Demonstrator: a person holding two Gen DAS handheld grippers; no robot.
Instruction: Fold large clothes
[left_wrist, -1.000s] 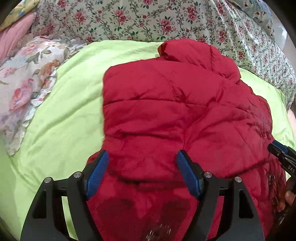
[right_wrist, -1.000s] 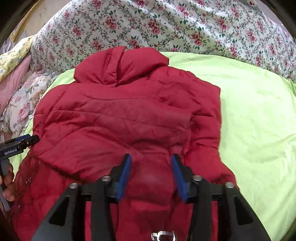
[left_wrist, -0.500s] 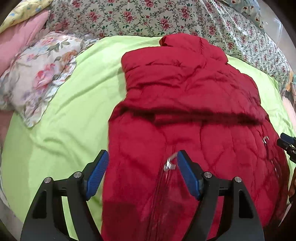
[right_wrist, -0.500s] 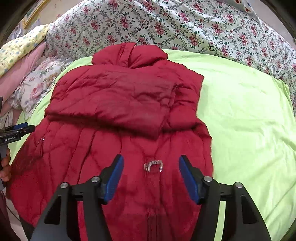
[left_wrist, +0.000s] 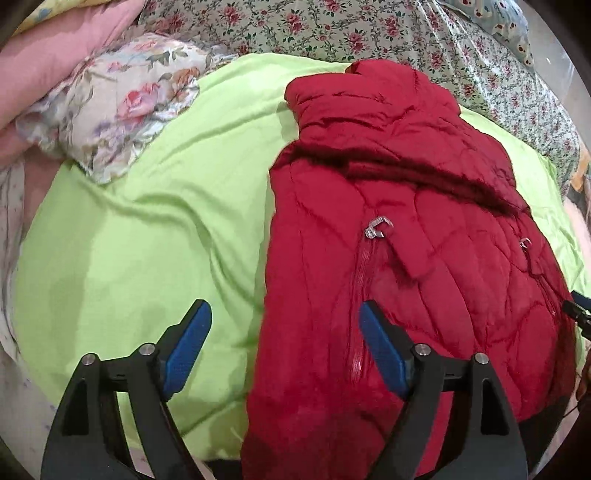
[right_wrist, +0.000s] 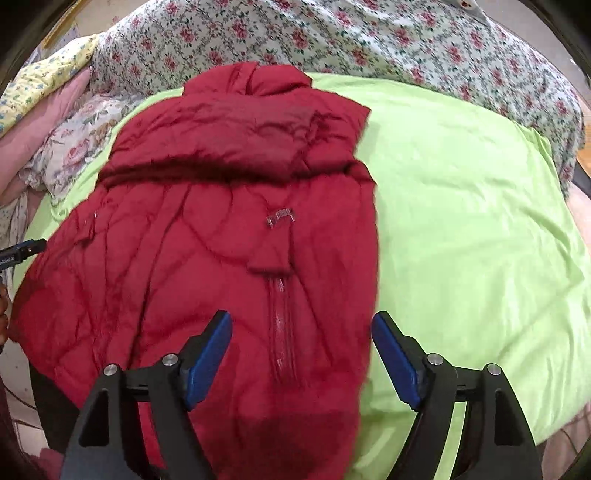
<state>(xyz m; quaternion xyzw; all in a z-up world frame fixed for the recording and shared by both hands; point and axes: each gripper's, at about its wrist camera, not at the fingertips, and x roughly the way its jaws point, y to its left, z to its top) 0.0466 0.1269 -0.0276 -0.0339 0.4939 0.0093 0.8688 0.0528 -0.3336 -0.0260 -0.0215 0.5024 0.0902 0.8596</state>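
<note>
A red puffer jacket lies on a lime green sheet, its upper part folded down across its middle. It also shows in the right wrist view. My left gripper is open and empty above the jacket's near left edge. My right gripper is open and empty above the jacket's near right edge. Each gripper's tip shows at the edge of the other view, the right one and the left one.
A floral pillow and a pink pillow lie at the far left. A rose-patterned bedspread covers the far side of the bed. The green sheet stretches right of the jacket.
Both grippers have pulled back toward the jacket's near hem and the right gripper has opened wider. The jacket's lower half with its zipper pulls has come into view.
</note>
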